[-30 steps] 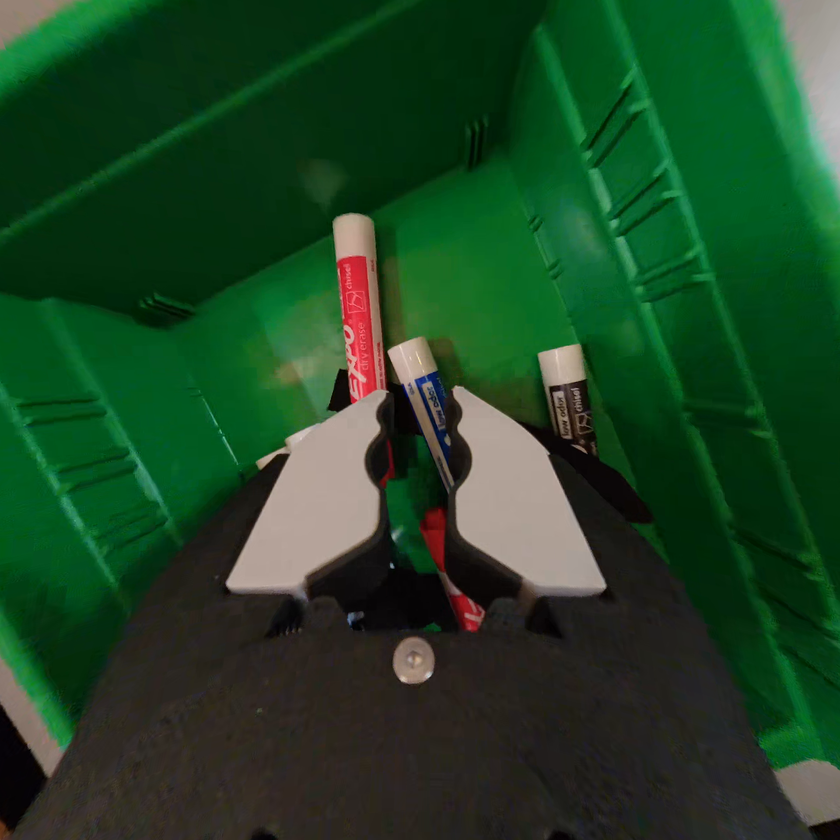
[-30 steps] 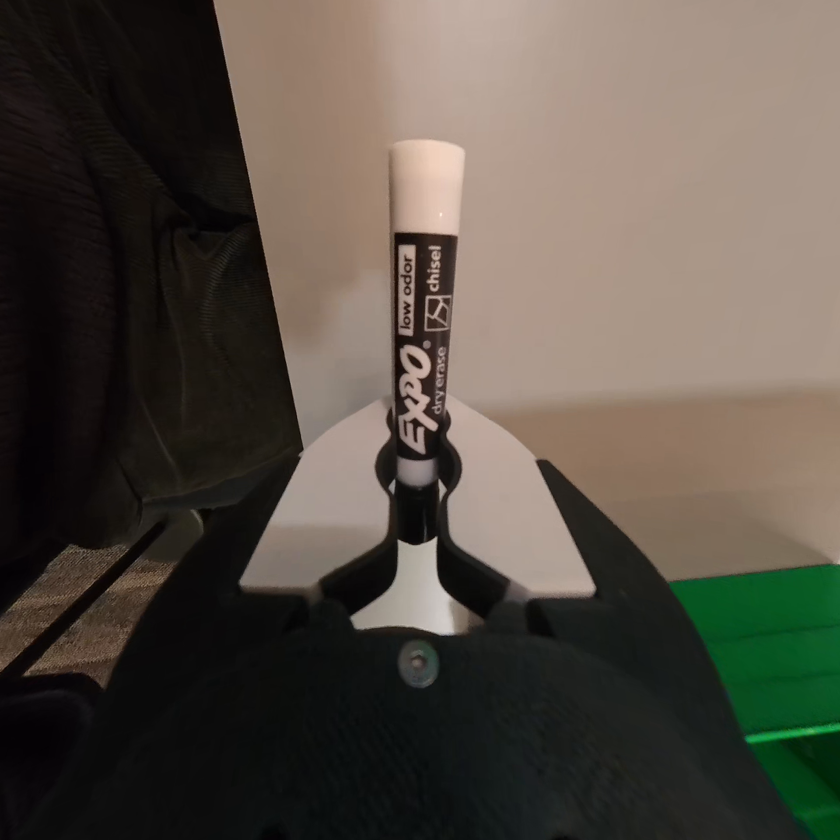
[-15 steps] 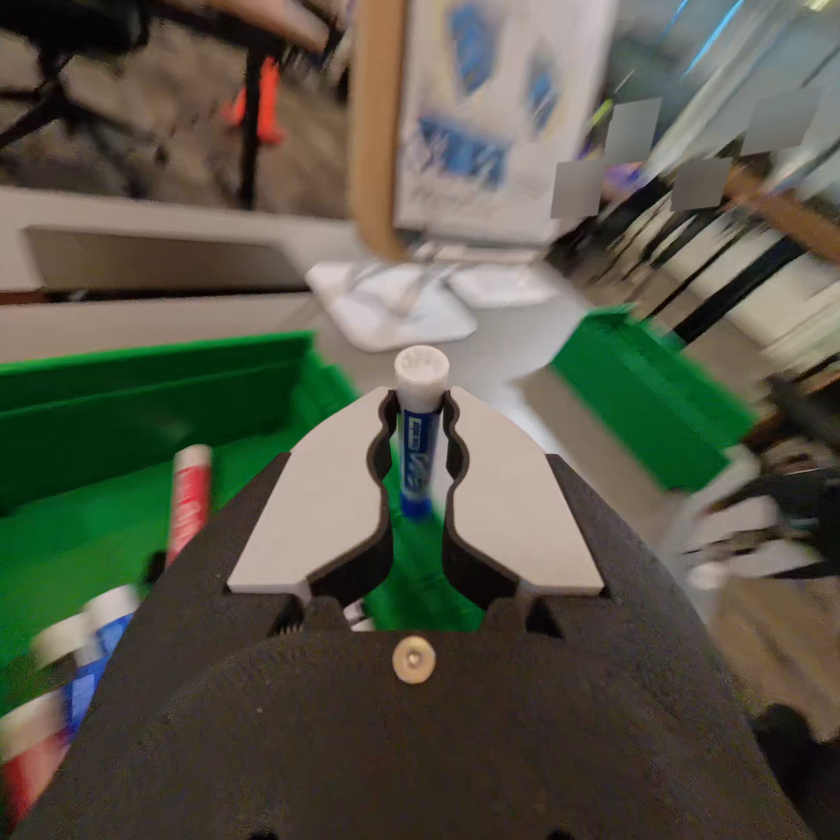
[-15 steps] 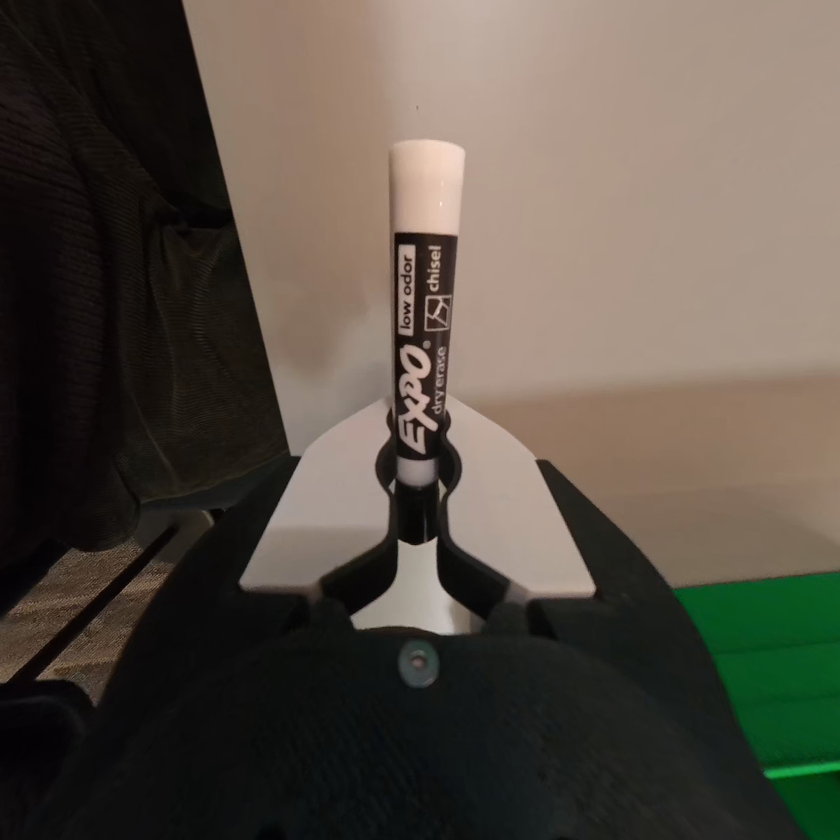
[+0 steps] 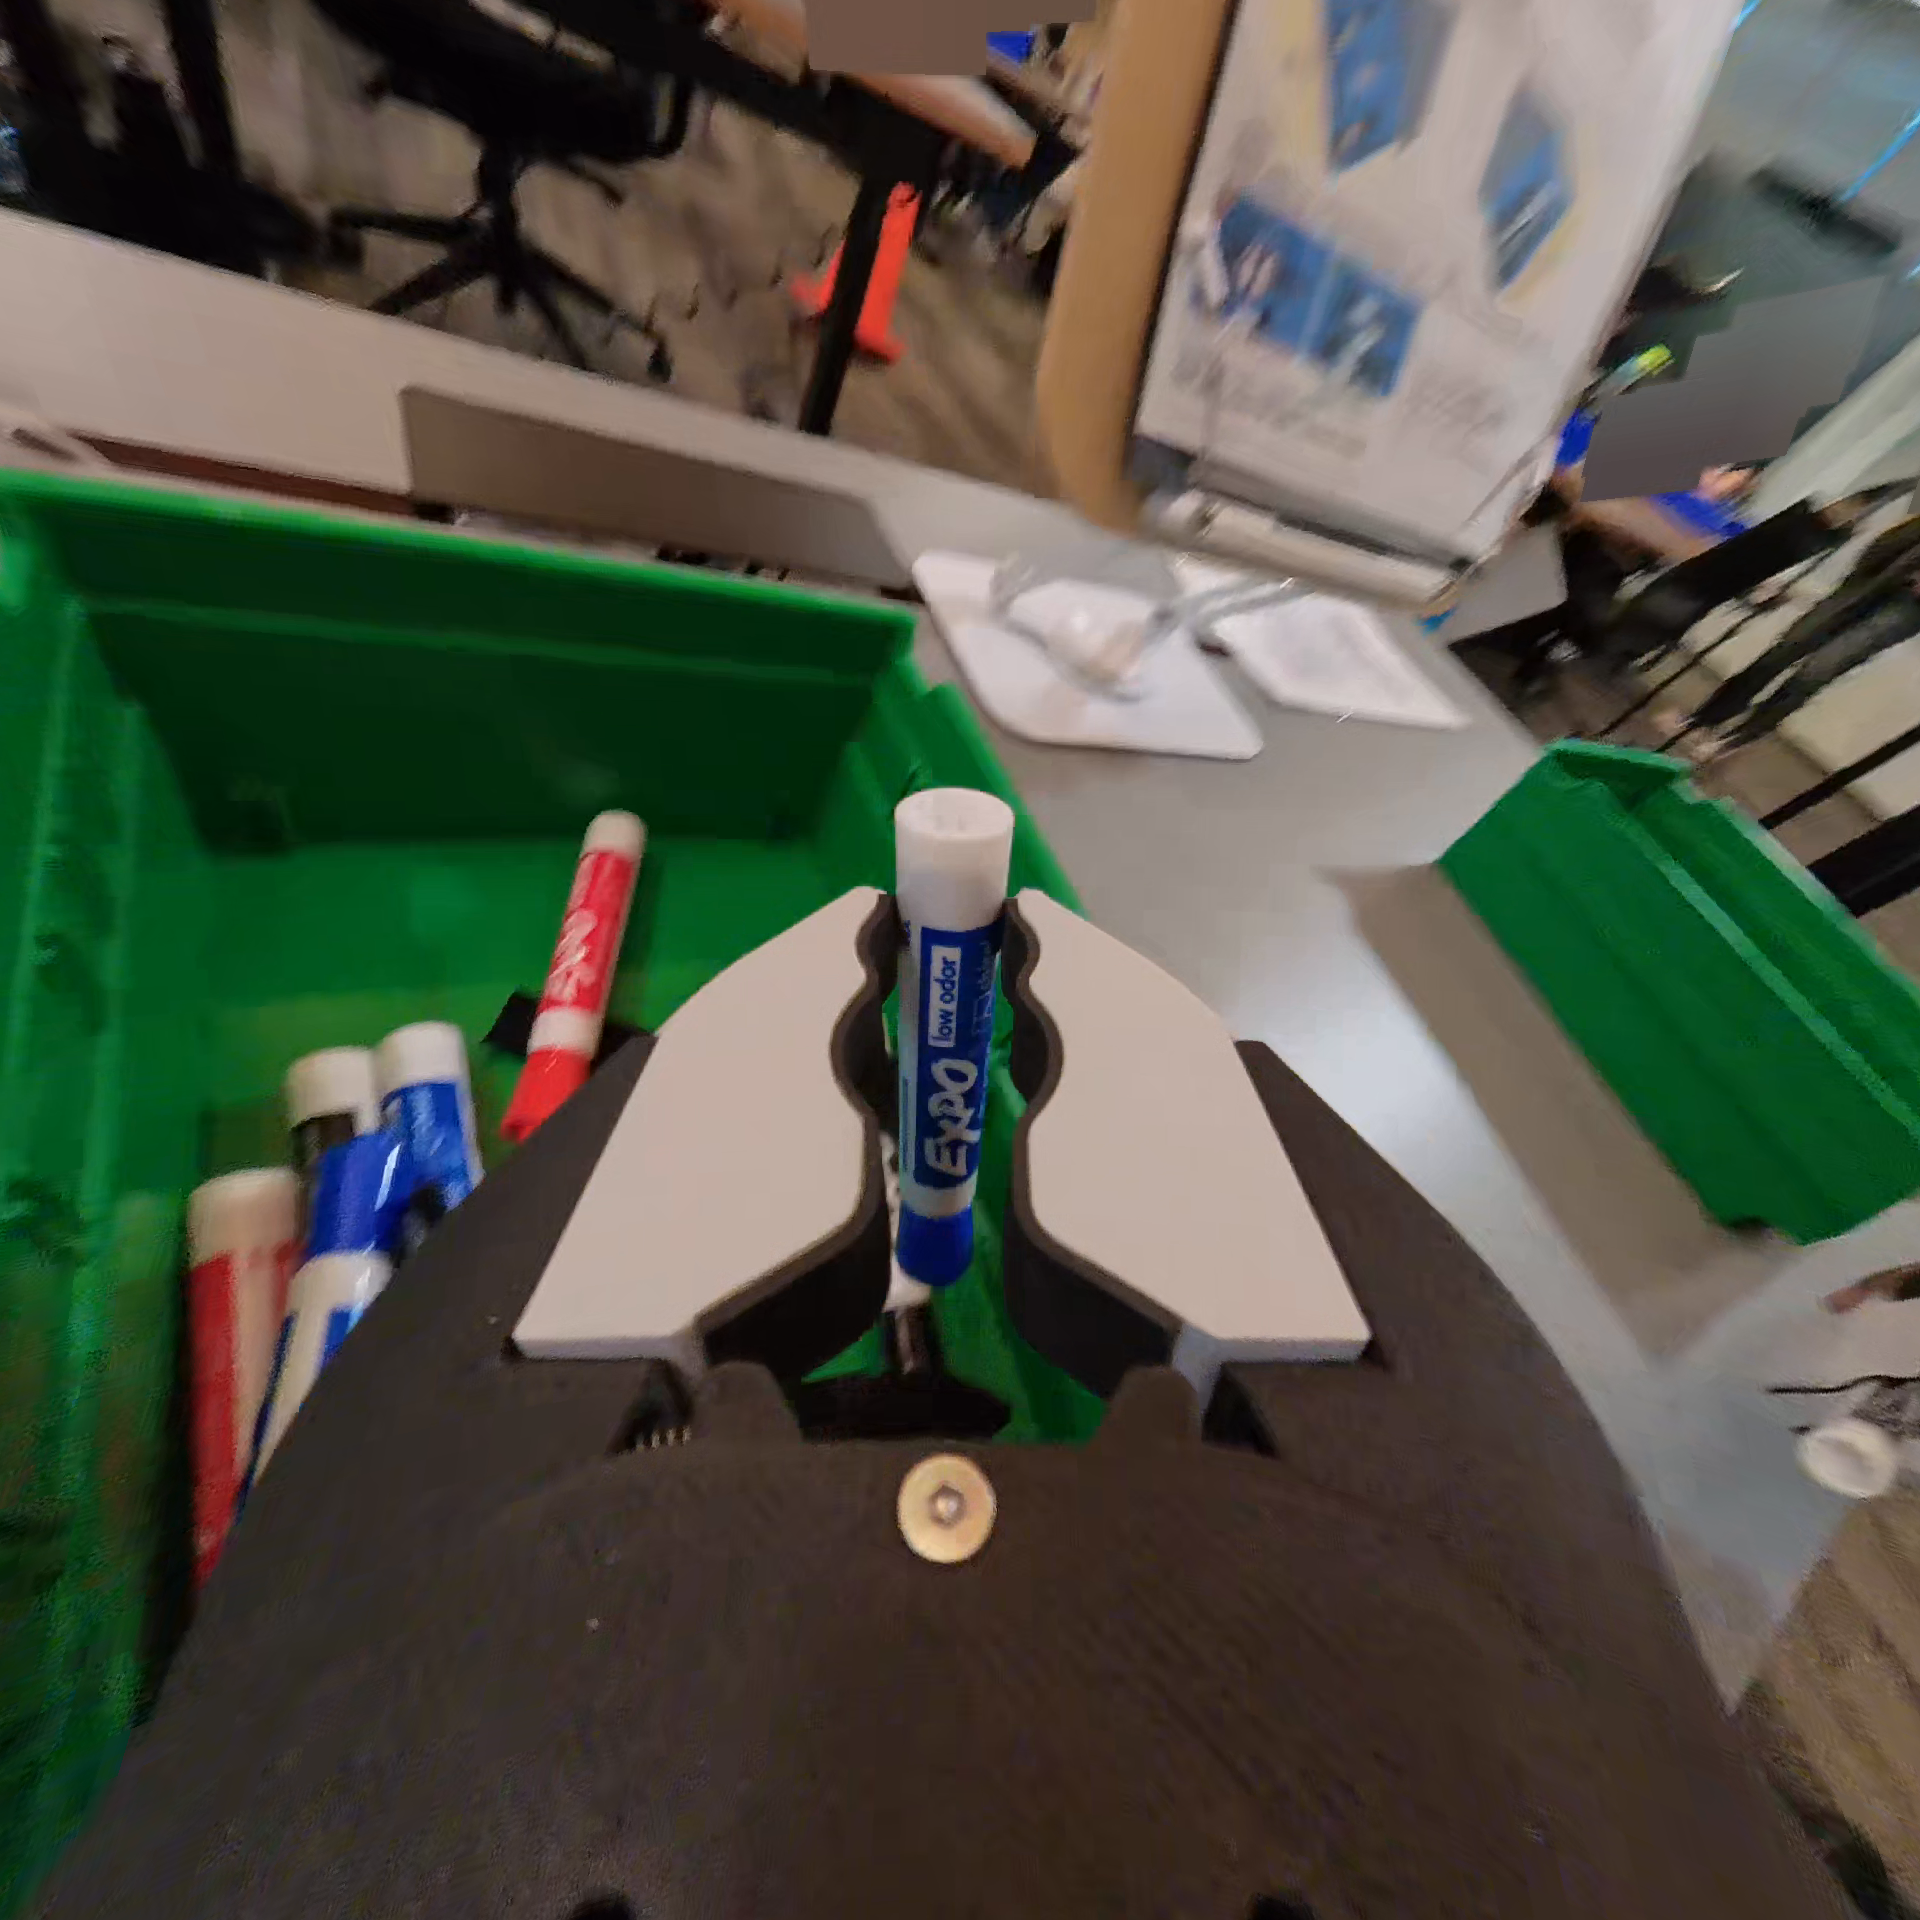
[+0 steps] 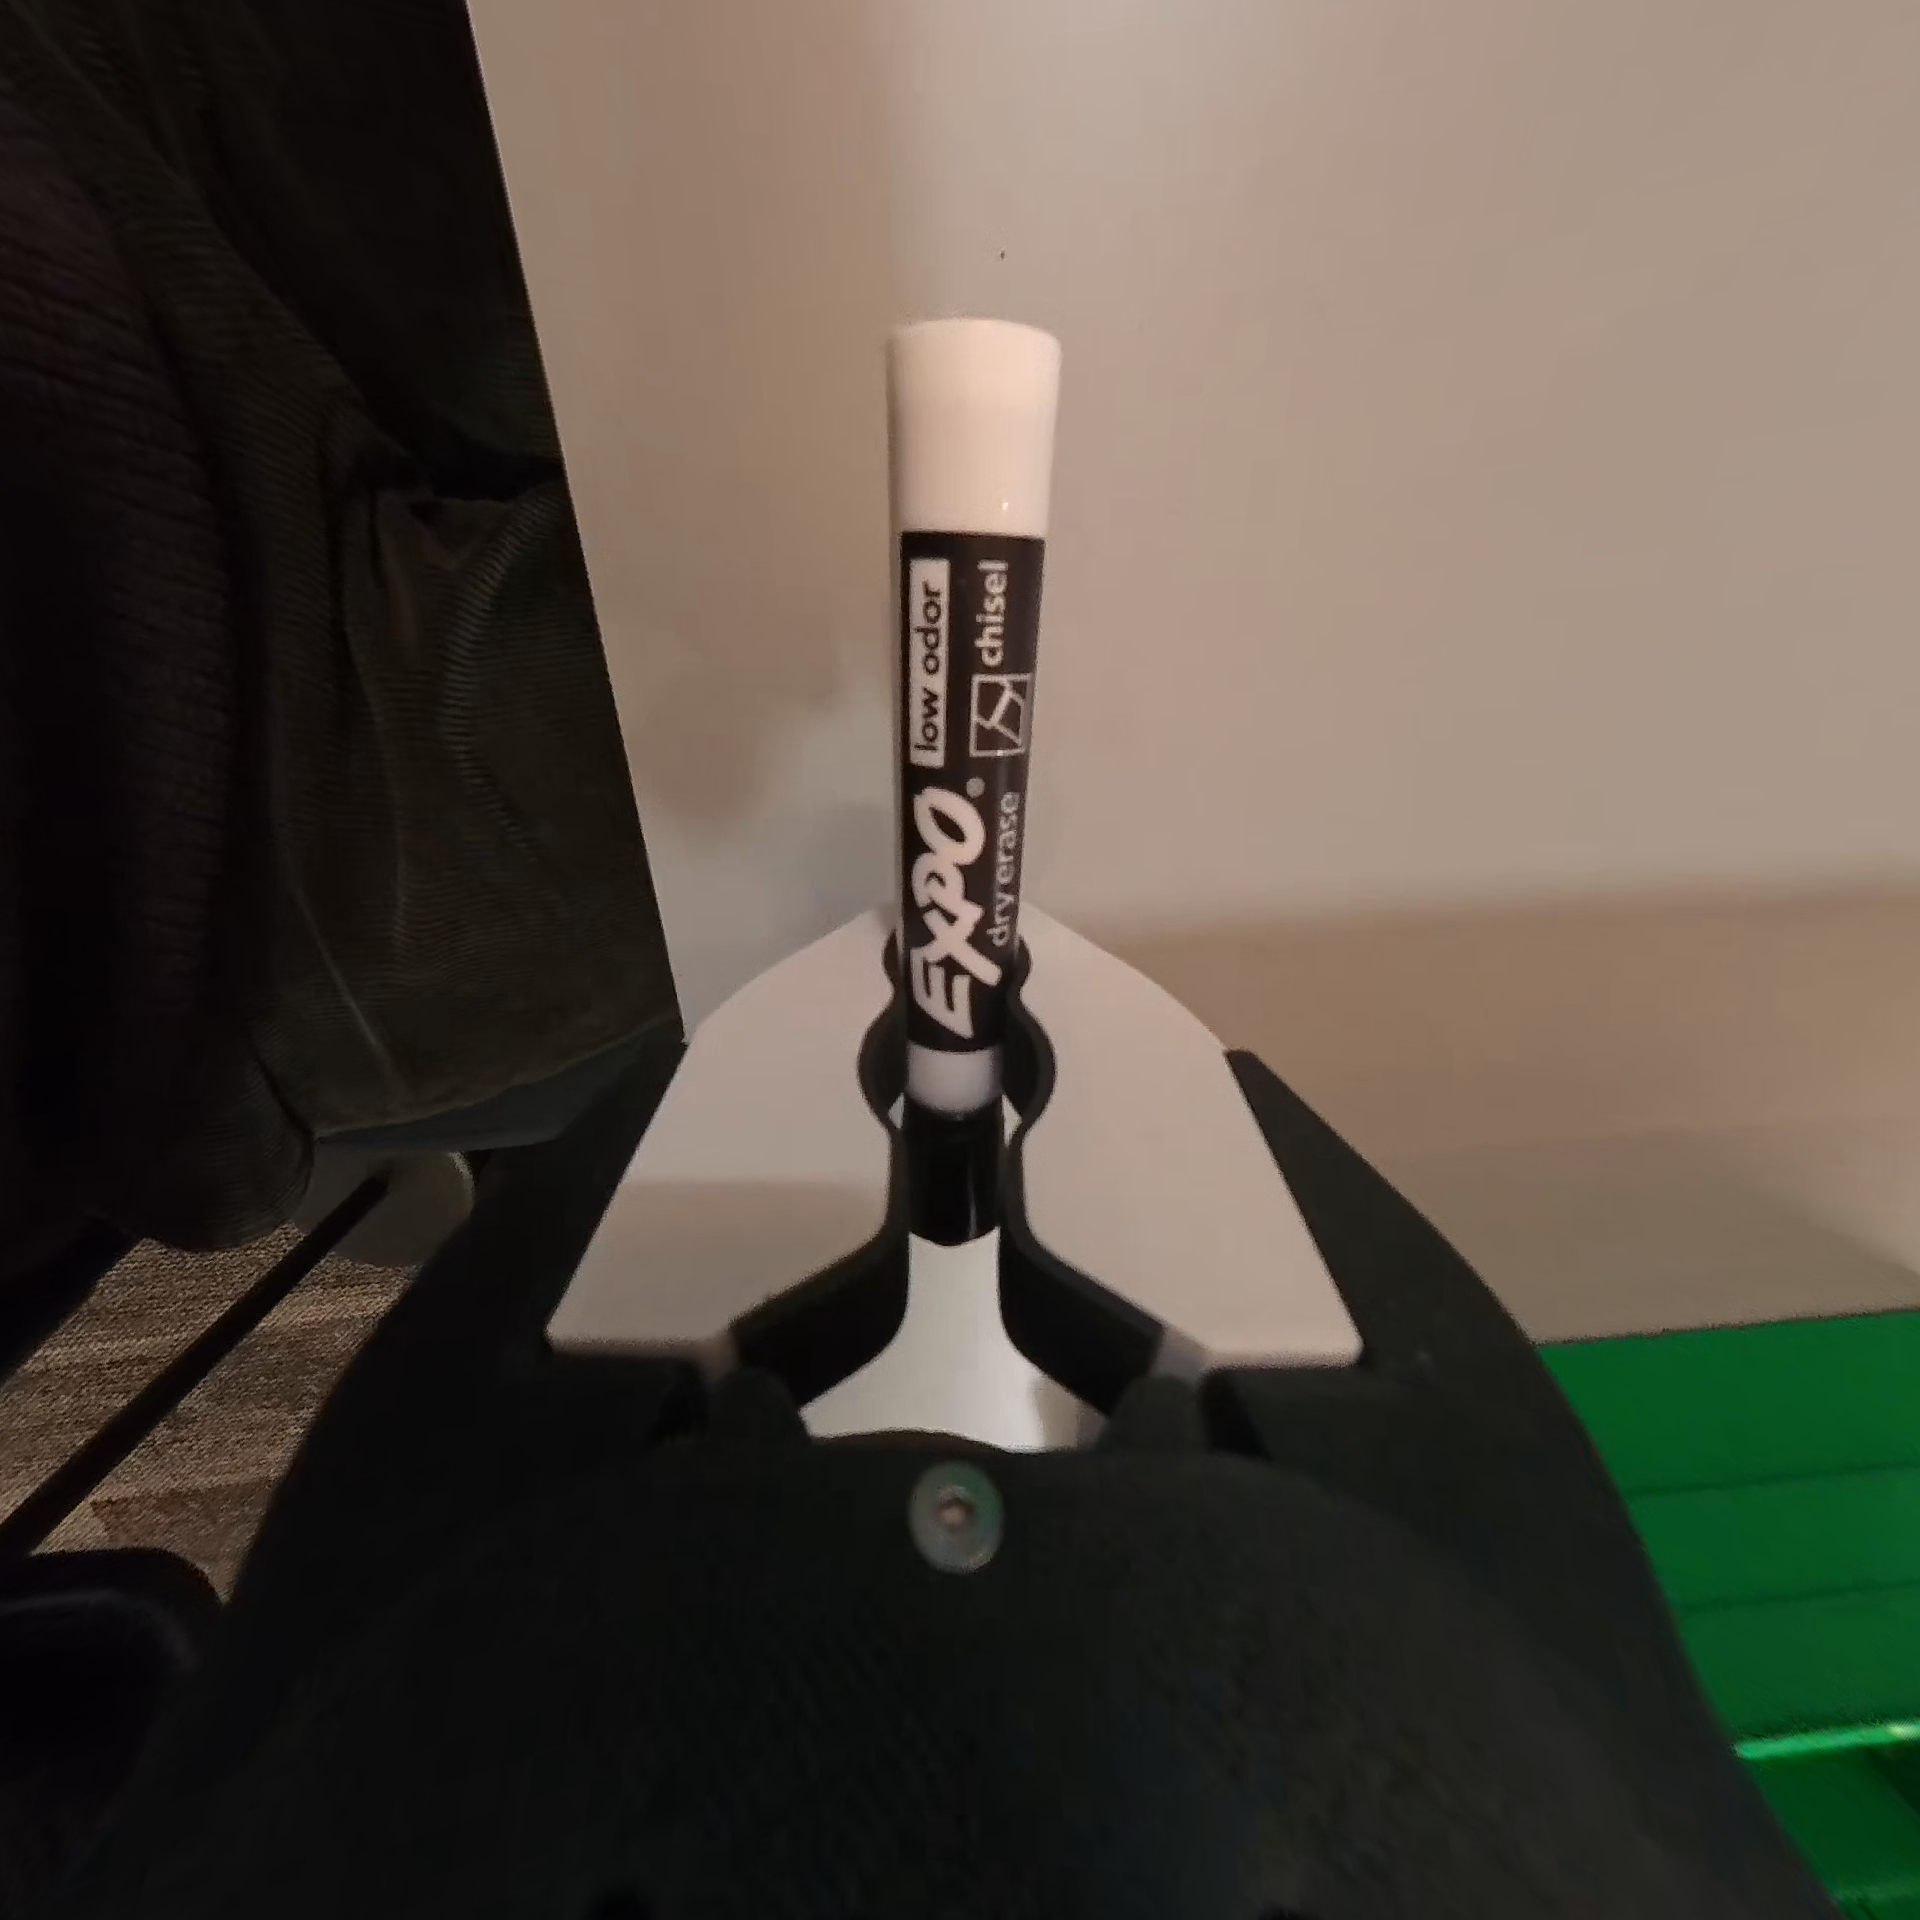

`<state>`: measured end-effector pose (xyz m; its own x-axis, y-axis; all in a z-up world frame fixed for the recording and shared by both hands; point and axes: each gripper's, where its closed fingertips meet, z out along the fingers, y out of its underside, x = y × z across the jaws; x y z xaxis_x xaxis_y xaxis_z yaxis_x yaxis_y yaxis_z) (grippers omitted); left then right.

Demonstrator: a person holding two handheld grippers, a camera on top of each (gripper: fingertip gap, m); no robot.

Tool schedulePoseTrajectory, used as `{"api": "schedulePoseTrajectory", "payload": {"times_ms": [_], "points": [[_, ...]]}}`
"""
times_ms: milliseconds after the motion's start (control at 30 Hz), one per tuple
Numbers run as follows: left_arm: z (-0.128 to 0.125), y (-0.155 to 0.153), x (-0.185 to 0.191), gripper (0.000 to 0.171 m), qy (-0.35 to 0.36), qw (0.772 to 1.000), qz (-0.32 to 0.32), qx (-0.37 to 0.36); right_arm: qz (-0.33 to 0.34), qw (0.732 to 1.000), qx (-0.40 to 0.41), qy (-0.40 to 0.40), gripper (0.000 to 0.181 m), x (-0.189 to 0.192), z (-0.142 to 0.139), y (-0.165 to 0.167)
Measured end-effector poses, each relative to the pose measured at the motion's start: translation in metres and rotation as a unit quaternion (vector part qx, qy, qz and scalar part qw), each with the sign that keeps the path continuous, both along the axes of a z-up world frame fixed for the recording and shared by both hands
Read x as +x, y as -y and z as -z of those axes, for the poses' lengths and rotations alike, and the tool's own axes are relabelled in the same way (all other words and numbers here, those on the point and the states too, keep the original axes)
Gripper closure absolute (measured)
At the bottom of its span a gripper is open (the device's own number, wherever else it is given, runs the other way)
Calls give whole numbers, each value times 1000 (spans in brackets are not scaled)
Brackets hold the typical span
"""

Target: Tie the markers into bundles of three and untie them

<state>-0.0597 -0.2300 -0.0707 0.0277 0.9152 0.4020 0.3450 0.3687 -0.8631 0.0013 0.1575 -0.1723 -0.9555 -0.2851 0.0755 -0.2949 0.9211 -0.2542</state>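
The left tool (image 5: 948,997) is closed on a blue marker (image 5: 943,1081) above the green bin (image 5: 468,592); the right tool (image 6: 958,1023) clamps a black marker (image 6: 966,790). Both look light, stiff, slick, gripped mid-barrel.

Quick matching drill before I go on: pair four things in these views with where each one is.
1. blue marker
2. black marker
3. red marker
4. second green bin

A. lying in the near green bin
B. in the left gripper
C. on the table, off to the right
D. in the right gripper

Pairs: 1-B, 2-D, 3-A, 4-C
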Motion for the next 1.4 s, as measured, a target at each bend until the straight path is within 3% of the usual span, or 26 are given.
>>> {"api": "schedulePoseTrajectory", "payload": {"times_ms": [333, 600, 767, 1000, 1200, 1400], "points": [[40, 1, 65, 152, 116, 987, 15, -108, -1, 1000, 2, 6, 168, 1, 2, 1], [44, -13, 112, 152, 159, 962, 43, -220, -1, 1000, 7, 8, 168, 2, 5, 3], [47, -17, 138, 152, 172, 958, 35, -226, -1, 1000, 6, 8, 168, 2, 4, 3], [71, -13, 171, 153, 228, 951, 38, -207, -3, 1000, 10, 8, 167, 3, 7, 3], [88, -10, 181, 154, 286, 930, 67, -221, -4, 1000, 9, 3, 168, 4, 4, 3], [82, -8, 175, 154, 287, 918, 72, -266, -4, 1000, 11, 0, 167, 4, 4, 3]]}}
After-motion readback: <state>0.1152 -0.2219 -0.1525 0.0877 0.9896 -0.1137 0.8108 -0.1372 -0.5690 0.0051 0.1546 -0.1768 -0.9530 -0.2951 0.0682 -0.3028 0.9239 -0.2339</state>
